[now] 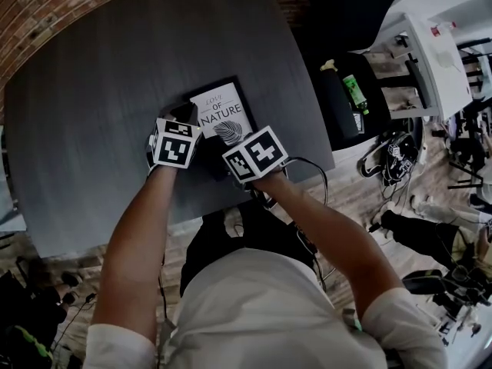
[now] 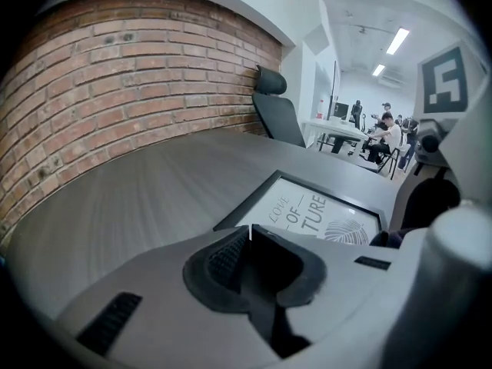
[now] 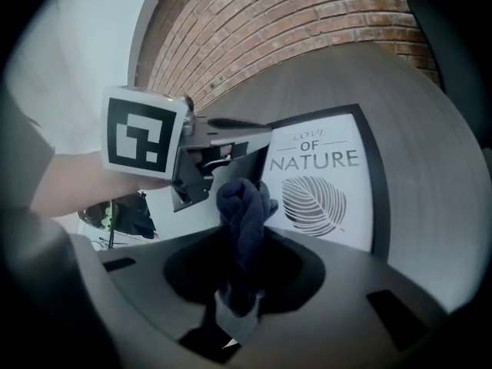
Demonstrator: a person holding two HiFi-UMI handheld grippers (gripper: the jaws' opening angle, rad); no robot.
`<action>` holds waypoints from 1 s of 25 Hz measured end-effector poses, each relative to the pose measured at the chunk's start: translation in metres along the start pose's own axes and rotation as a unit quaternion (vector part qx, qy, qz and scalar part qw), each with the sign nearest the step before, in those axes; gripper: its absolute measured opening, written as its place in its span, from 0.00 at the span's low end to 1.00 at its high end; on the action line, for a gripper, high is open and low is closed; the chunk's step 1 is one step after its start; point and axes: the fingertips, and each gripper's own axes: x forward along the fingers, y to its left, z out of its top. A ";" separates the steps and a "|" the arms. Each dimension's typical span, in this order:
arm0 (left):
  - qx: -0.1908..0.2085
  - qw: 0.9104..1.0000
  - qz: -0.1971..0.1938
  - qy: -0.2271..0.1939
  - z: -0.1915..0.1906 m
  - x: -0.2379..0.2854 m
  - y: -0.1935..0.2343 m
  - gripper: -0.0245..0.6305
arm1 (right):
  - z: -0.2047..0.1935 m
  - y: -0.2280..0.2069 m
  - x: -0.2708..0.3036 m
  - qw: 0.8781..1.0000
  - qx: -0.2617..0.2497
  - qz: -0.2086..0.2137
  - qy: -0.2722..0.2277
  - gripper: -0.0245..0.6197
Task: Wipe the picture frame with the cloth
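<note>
While the picture frame (image 3: 330, 171) lies flat on the dark table (image 1: 84, 121), print upward, I read my right gripper (image 3: 243, 241) as the wiping tool. Its fingers are clamped on a bunched dark blue cloth (image 3: 244, 202), whose free end stands out beyond the fingertips. From those fingers the frame lies ahead and a little to the right, its long axis running away from them. The printed leaf (image 3: 314, 204) therefore sits just beyond the cloth, and the lettering farther on. Whether the cloth touches the frame's face I cannot tell. My left gripper (image 2: 247, 235) has its fingers pressed together on nothing, and the frame's near corner lies just ahead of them and to their right. In the right gripper view they reach over the frame's left border, contact uncertain. Judgement: the right fingers are nearer the print and carry the cloth, so the coming stroke should run forward along the long axis, with the left fingers placed to steady the left border
</note>
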 end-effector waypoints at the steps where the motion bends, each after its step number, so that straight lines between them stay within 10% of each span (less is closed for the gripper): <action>1: 0.001 1.000 0.001 -0.002 0.000 0.000 0.001 0.07 | -0.001 -0.004 -0.001 1.000 0.008 0.000 -0.002 0.20; 25: 0.023 1.000 0.004 -0.014 -0.002 0.001 -0.001 0.07 | -0.018 -0.077 -0.055 0.997 0.042 -0.054 -0.025 0.20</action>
